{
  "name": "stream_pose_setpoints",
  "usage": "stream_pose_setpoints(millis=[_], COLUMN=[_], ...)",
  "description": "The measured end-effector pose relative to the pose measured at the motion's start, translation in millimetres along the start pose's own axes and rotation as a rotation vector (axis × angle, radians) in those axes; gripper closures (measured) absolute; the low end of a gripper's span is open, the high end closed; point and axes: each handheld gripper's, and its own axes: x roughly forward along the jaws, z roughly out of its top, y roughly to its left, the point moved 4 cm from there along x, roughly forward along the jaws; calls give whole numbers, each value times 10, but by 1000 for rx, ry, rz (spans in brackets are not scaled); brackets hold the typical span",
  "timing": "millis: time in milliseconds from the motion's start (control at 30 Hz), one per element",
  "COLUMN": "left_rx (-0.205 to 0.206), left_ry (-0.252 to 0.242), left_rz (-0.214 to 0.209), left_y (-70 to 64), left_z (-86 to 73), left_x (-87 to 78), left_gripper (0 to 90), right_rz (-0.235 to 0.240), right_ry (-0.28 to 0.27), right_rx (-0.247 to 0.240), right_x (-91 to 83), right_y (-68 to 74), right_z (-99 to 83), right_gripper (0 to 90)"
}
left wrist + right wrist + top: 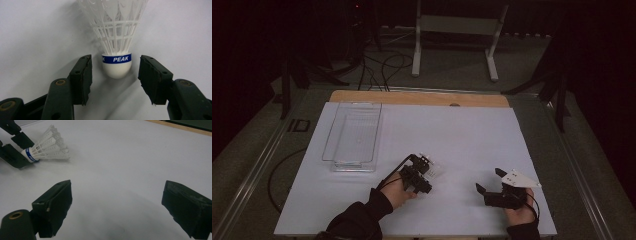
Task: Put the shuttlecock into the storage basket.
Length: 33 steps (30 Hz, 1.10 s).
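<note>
A white plastic shuttlecock [117,65] with a blue band marked PEAK lies on the white table sheet [472,135], its cork toward my left gripper [115,68]. That gripper is open, one jaw on each side of the cork, with a gap on both sides. From above, the left gripper [426,173] and shuttlecock [435,168] sit at the table's front middle. My right gripper [489,180] rests at the front right, open and holding nothing. In the right gripper view, its jaws [117,192] stand wide apart over bare sheet, with the shuttlecock [48,147] and left gripper [22,151] at upper left.
A clear plastic tray [328,136] stands on the left part of the table, beyond the left gripper. A wooden strip [419,97] marks the far table edge. Behind it on the floor are cables [382,65] and a white stand [457,25].
</note>
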Motion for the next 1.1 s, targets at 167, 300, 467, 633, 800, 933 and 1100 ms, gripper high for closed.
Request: stream_pose_setpoints(millis=[167,300,467,633,800,933,1100], left_rx=[-8,-33,-12,15,65,94,126], left_ry=[-1,5,9,16,5,-13,-16], left_rz=[-1,-36,-23,-38,-32,-39,-49], left_y=[12,35,17,7,-13,-12,-6], left_z=[8,8,9,-2,-7,-4,-24], left_x=[-4,-15,-15,-29,-74,-132,-177], left_gripper=[539,618,657,661,661,662,662], right_rz=[1,-1,2,1,3,3,4], right_ry=[2,4,4,4,4,4,5], right_rx=[0,-2,-2,-1,-2,2,0], right_x=[4,0,2,-1,2,2,4], right_y=[2,2,3,1,4,2,5], right_z=[-1,-1,-2,-1,-1,-2,-2], right_gripper=[92,93,93,93,93,93,93])
